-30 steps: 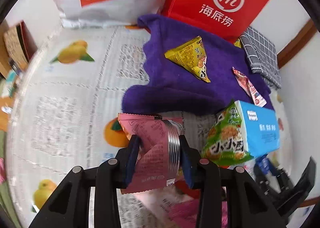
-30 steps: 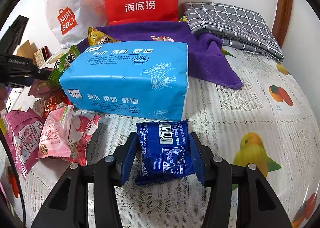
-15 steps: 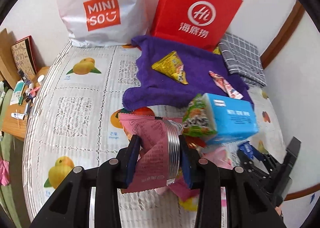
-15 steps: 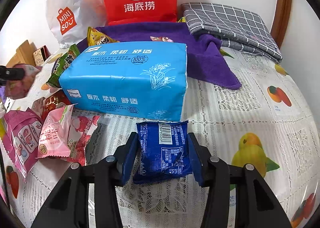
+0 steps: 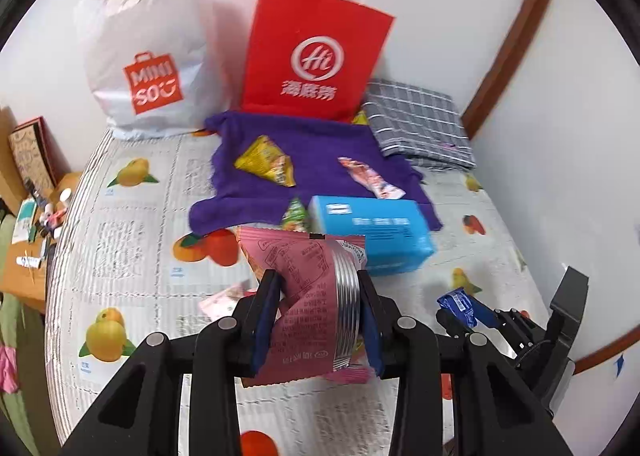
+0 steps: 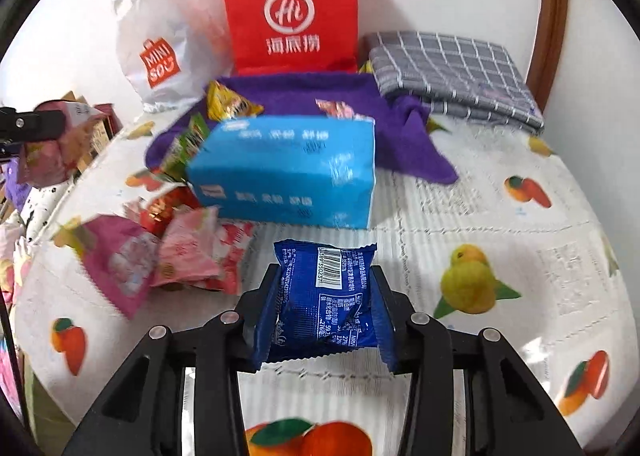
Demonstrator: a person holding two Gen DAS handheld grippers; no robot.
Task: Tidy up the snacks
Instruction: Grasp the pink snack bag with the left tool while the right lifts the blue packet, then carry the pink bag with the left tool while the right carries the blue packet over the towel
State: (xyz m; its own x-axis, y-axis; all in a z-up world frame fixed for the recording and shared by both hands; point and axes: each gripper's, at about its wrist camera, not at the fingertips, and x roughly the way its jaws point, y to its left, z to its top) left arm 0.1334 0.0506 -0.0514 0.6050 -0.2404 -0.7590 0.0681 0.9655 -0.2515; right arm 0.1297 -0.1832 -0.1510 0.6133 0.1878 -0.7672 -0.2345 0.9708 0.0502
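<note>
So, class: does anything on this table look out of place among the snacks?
Yes: the blue tissue pack lies amid the snack packets, half on the purple towel. It is no snack.

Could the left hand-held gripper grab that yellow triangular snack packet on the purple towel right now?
Probably not yet: the left hand-held gripper is shut on a pink foil snack packet. The yellow triangular snack packet lies uncovered on the purple towel.
</note>
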